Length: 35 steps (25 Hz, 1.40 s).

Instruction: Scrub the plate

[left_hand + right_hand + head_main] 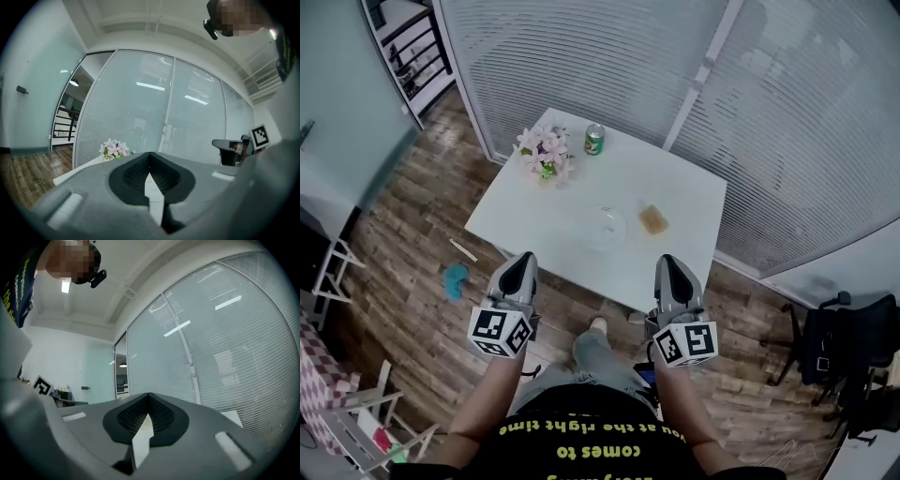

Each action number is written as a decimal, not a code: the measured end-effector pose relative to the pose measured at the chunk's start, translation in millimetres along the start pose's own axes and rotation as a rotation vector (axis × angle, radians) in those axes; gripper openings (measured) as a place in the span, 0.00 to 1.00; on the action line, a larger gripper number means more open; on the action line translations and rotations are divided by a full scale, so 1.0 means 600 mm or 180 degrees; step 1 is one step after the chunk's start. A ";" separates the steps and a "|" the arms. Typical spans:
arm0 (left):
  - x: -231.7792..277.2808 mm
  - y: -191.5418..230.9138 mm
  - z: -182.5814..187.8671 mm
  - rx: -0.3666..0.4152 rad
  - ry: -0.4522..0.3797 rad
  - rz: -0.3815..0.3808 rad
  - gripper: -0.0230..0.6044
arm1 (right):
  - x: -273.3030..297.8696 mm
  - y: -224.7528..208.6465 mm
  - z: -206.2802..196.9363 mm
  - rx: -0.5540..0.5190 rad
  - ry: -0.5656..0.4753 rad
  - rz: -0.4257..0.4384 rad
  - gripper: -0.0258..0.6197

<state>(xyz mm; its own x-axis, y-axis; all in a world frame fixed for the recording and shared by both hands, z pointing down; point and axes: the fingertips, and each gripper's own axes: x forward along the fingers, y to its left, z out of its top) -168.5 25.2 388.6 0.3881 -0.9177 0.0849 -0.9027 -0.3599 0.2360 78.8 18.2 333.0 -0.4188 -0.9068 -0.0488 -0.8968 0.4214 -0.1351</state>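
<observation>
A clear glass plate (602, 227) lies on the white table (694, 202), with a tan sponge (652, 220) just to its right. My left gripper (522, 262) is held level in front of the table's near edge, jaws shut with nothing in them. At the same distance from the table, my right gripper (672, 266) is also shut and empty. In the left gripper view the closed jaws (150, 157) point at the table and the flowers (114, 148). The right gripper view shows closed jaws (149, 399) facing the blinds.
A pot of pink flowers (546, 154) and a green can (594, 139) stand at the table's far left. Glass walls with blinds (787, 112) rise behind the table. A teal brush (455, 276) lies on the wooden floor at left. A black office chair (839, 352) stands at right.
</observation>
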 end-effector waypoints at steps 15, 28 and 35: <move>0.134 0.015 0.007 -0.0024 0.0017 0.0145 0.04 | 0.110 -0.103 0.015 -0.0047 0.0052 0.0124 0.05; 0.224 0.007 -0.001 -0.0035 0.0041 0.0237 0.04 | 0.165 -0.179 -0.011 0.0029 0.0243 0.0249 0.05; 0.260 0.003 0.000 0.0006 0.0056 0.0254 0.04 | 0.185 -0.202 -0.027 0.0123 0.0327 0.0320 0.05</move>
<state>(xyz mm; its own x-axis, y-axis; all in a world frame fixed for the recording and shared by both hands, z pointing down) -109.4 -118.7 402.0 0.3182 -0.9403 0.1205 -0.9312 -0.2861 0.2260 138.5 -133.1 360.0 -0.5204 -0.8531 0.0373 -0.8442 0.5075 -0.1727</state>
